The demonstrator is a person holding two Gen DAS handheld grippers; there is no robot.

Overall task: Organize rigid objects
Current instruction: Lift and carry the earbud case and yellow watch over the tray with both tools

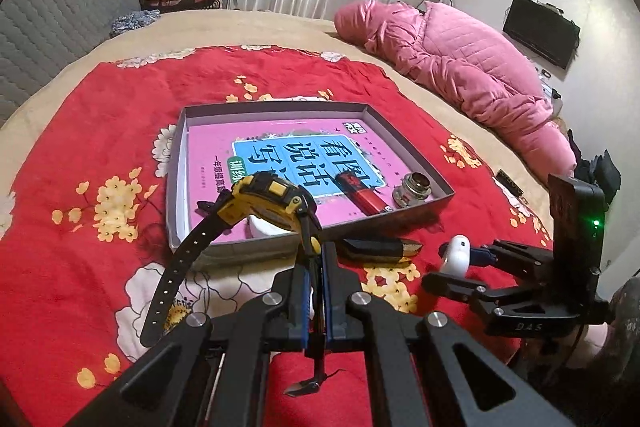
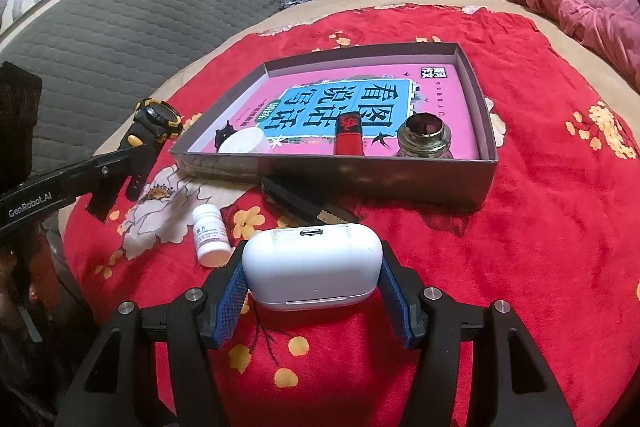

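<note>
Two grippers loaded, box part-filled

Left gripper was pinched tight on the strap of a black-and-yellow watch, held lifted near the grey box's front-left corner. Right gripper clamped a white earbud case between its blue pads above the red floral blanket. Inside the box: pink book, red lighter, metal-capped jar, white round item, possibly a lid. Outside, near the front wall: white pill bottle, black folding knife.
</note>
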